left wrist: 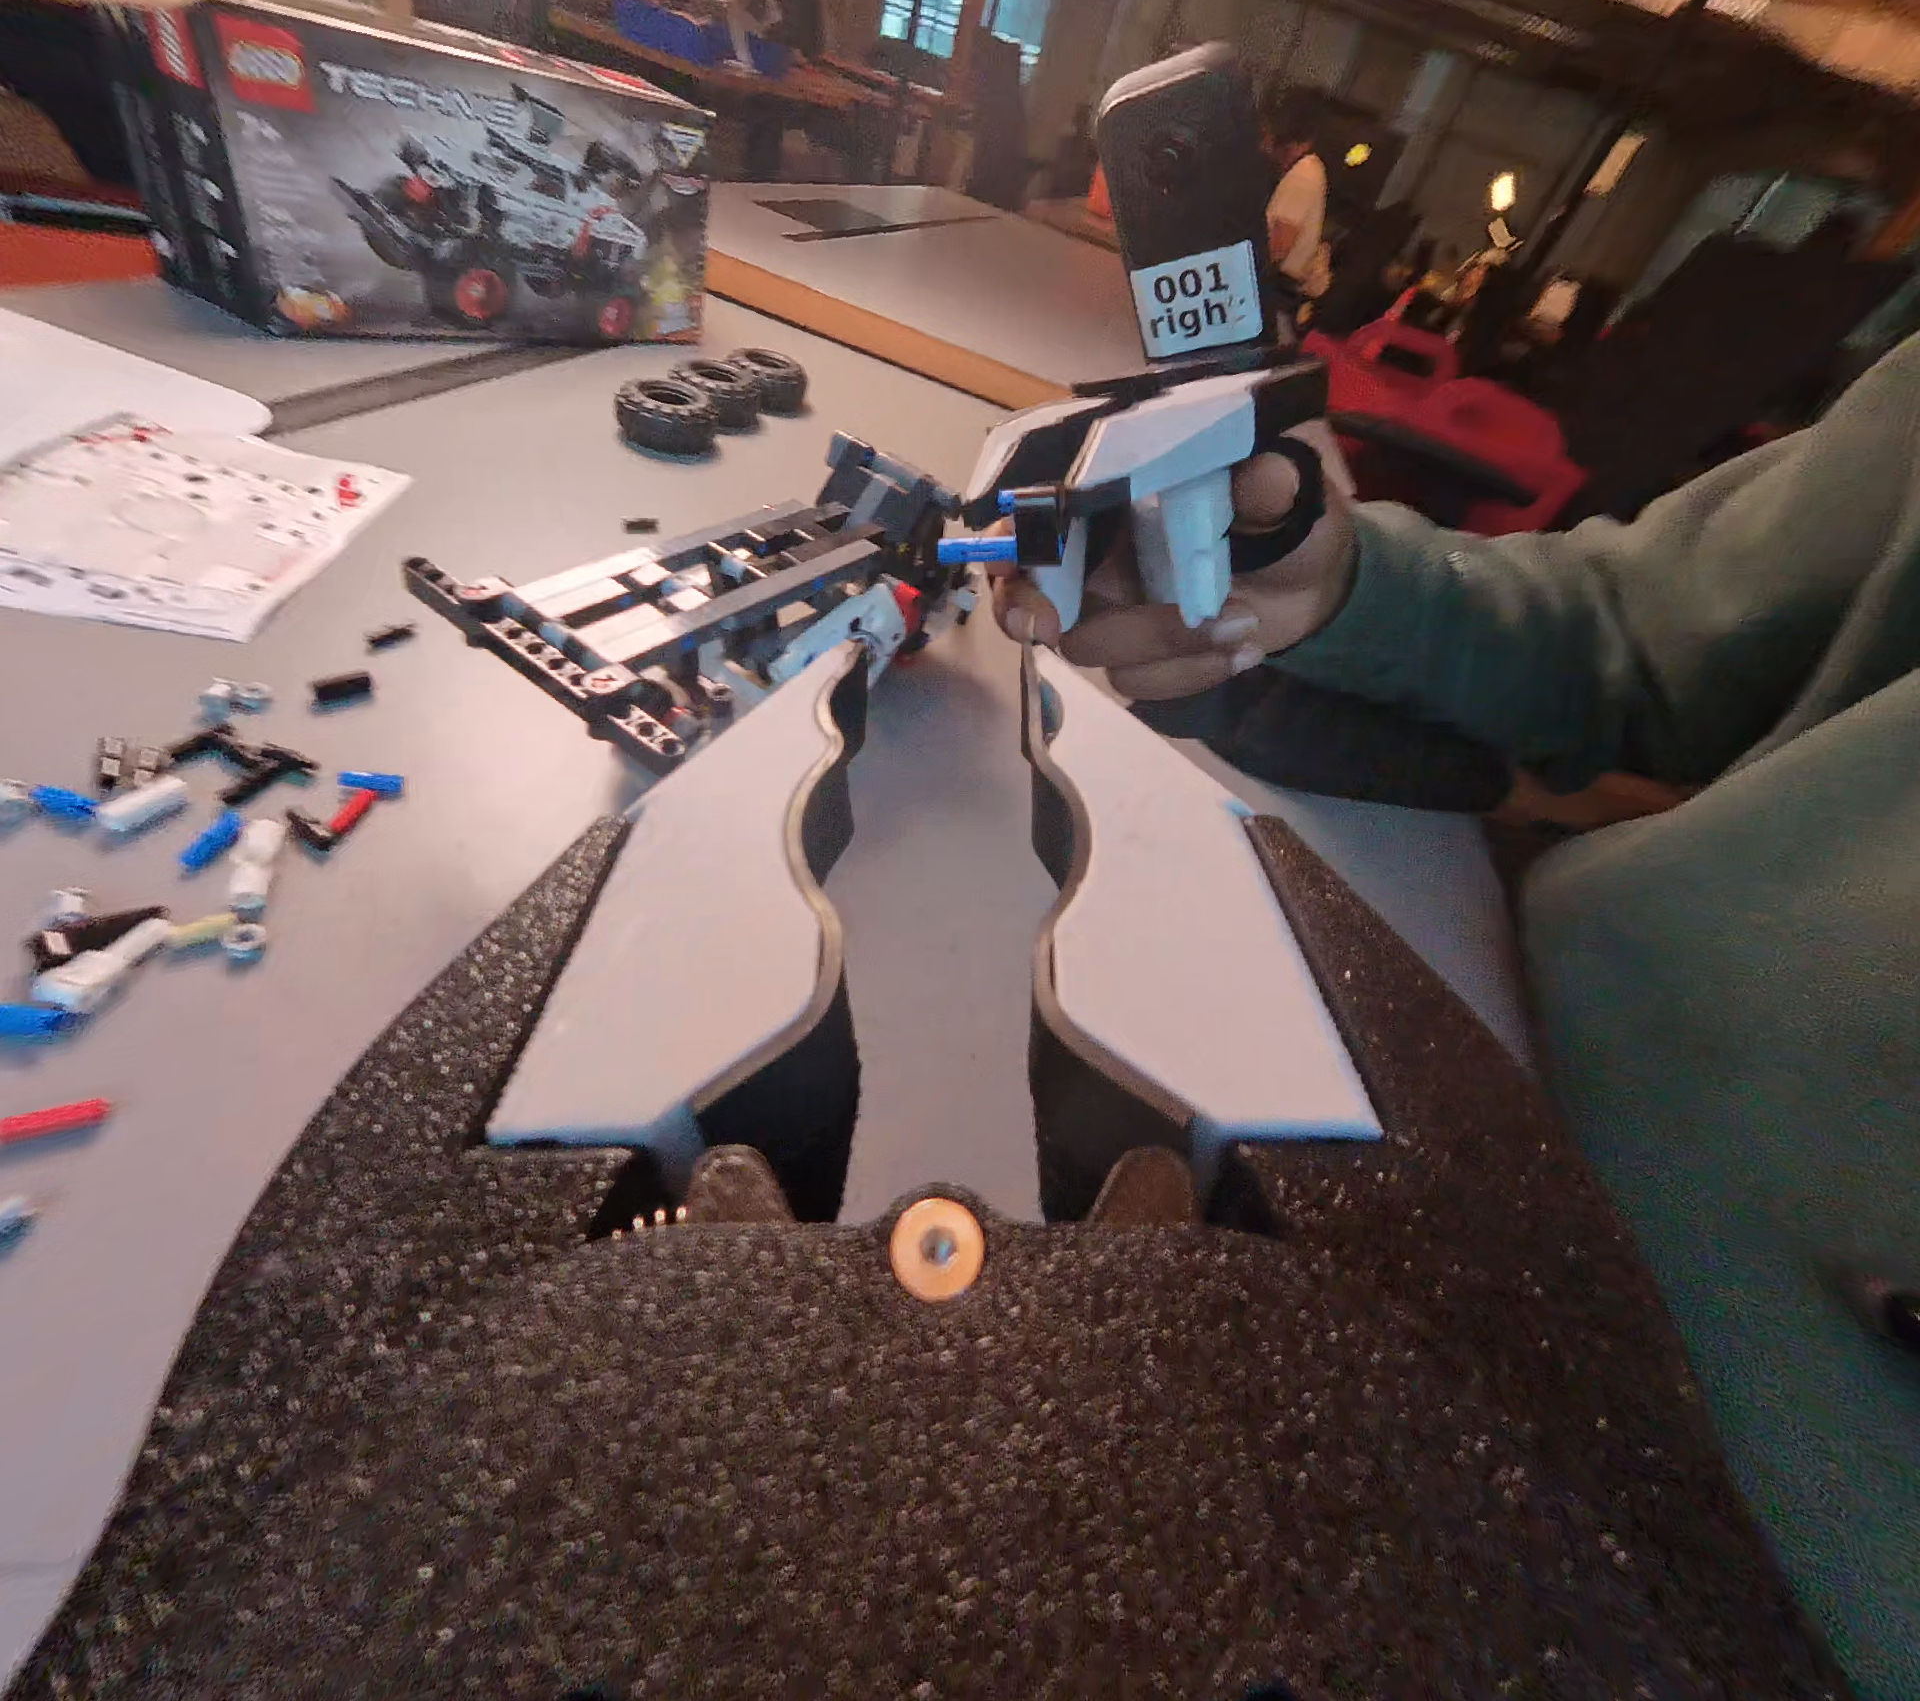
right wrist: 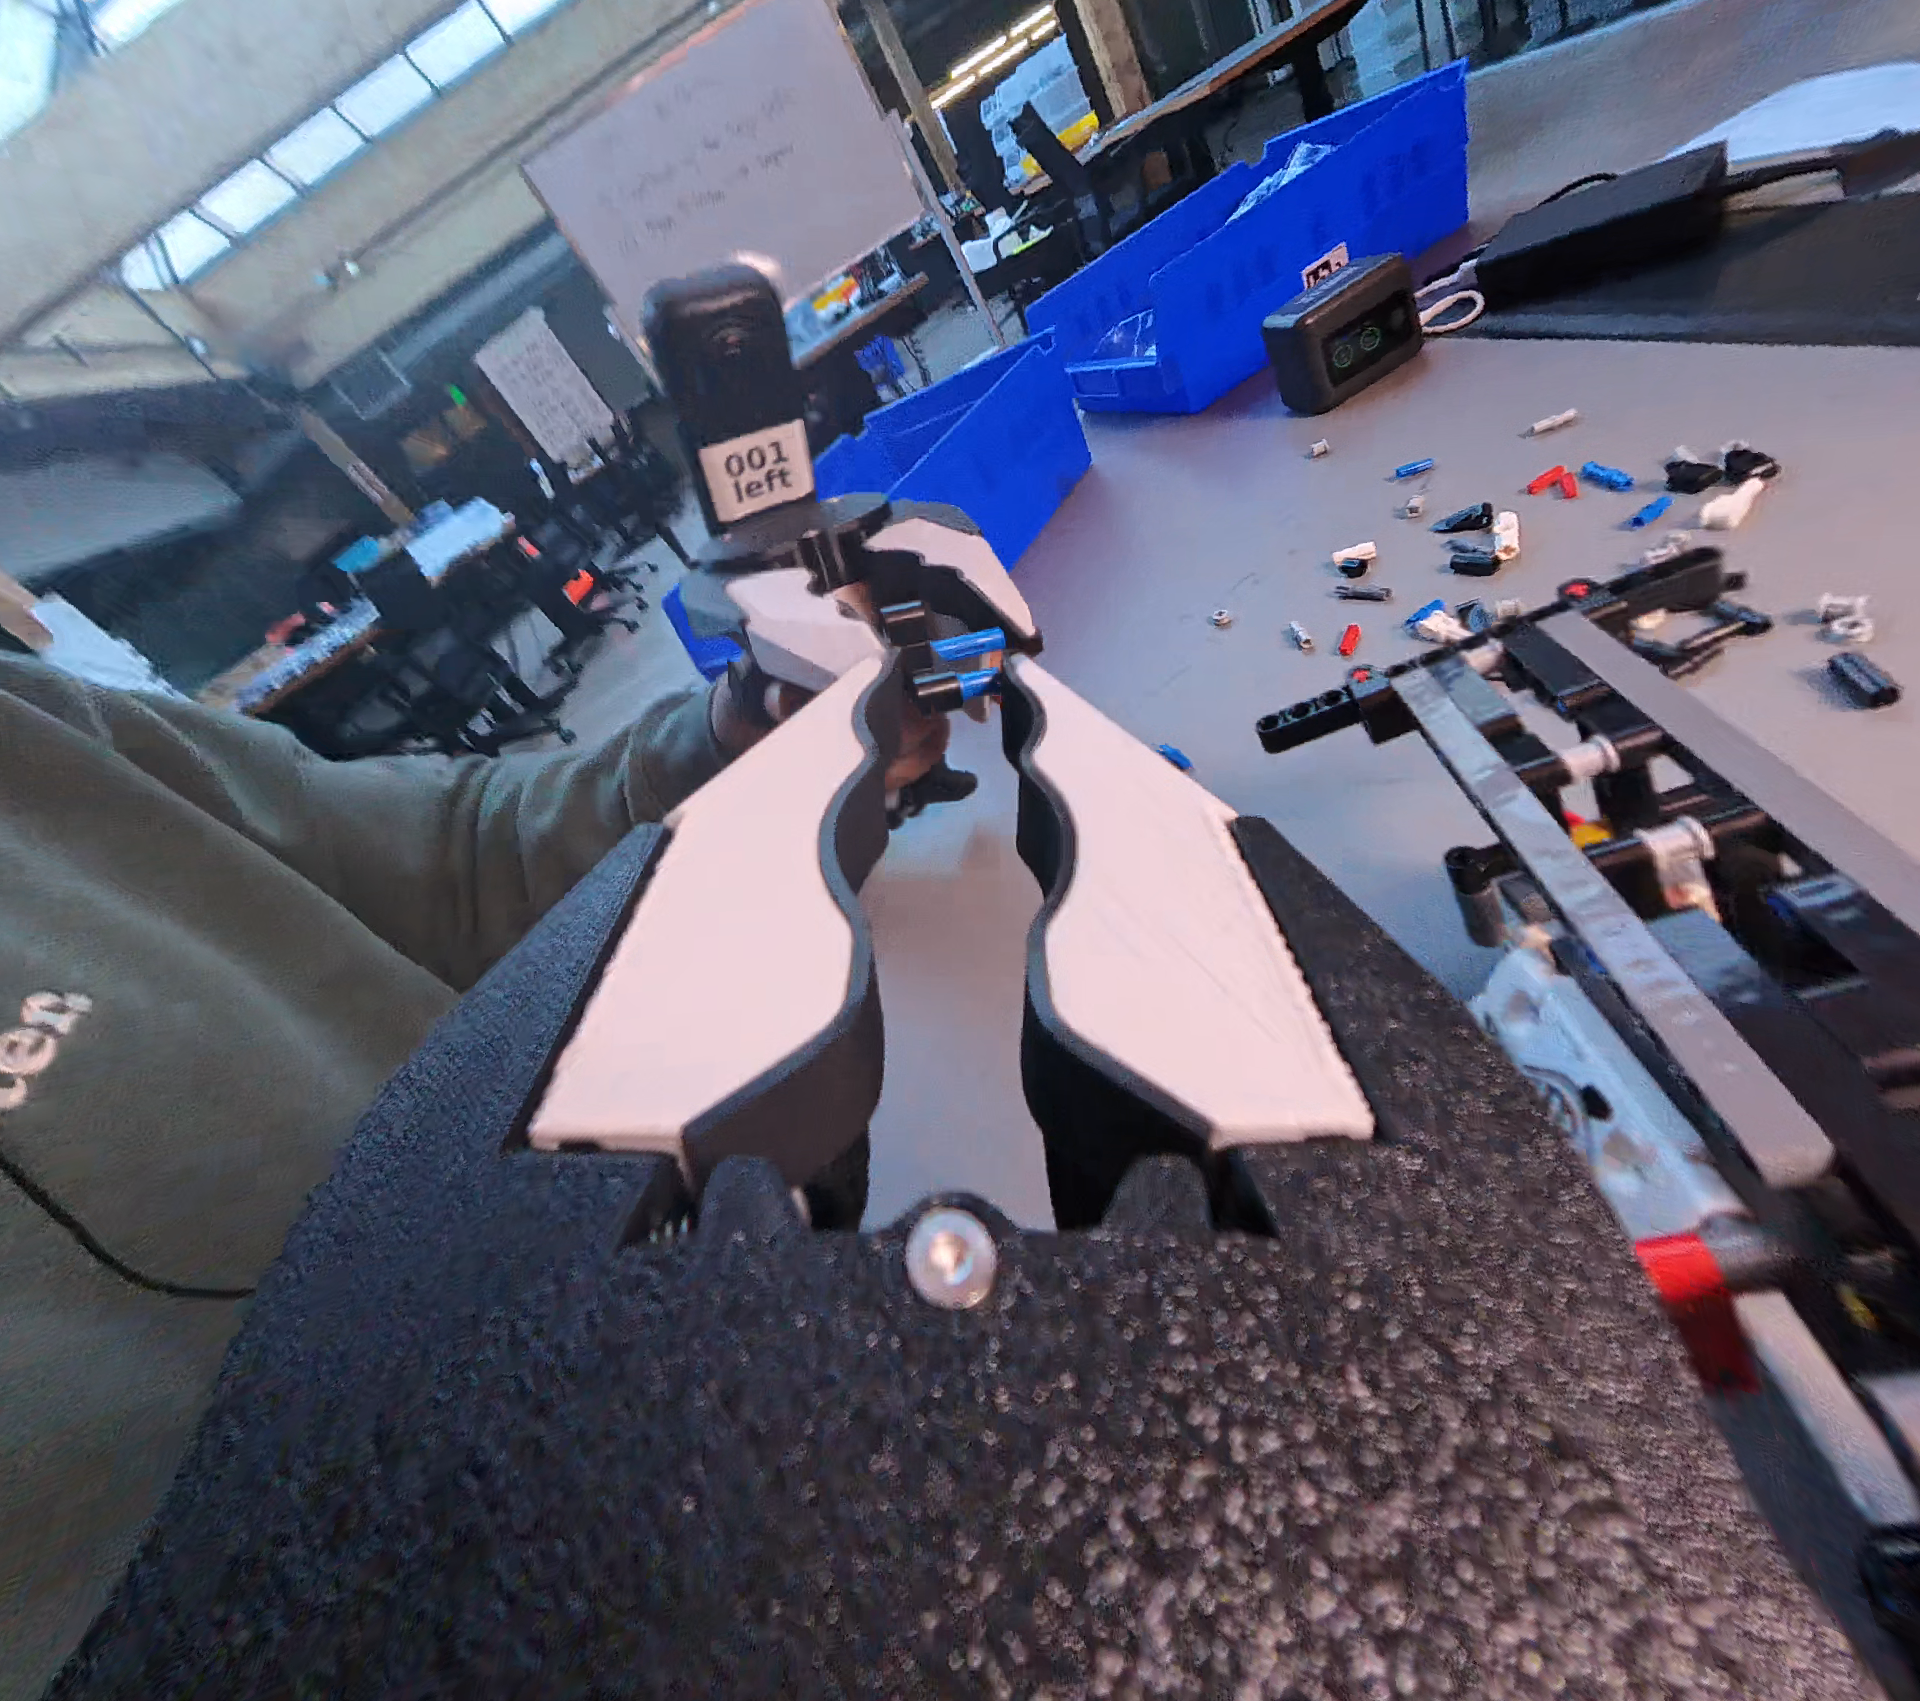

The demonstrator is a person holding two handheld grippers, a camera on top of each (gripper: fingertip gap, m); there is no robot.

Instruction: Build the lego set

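A half-built black, grey and white Lego chassis lies on the grey table. It also shows at the right of the right wrist view. My right gripper is shut on a small black connector with blue pins and holds it above the table. In the left wrist view that gripper holds the connector just right of the chassis's far end. My left gripper is open and empty, its left fingertip beside the chassis's white near end.
Several loose small pieces lie left of the chassis, and show in the right wrist view. Three black tyres, the set's box and an instruction sheet lie behind. Blue bins and a black device stand farther off. Only a small space, under 4 cm, lies between the two pairs of fingers.
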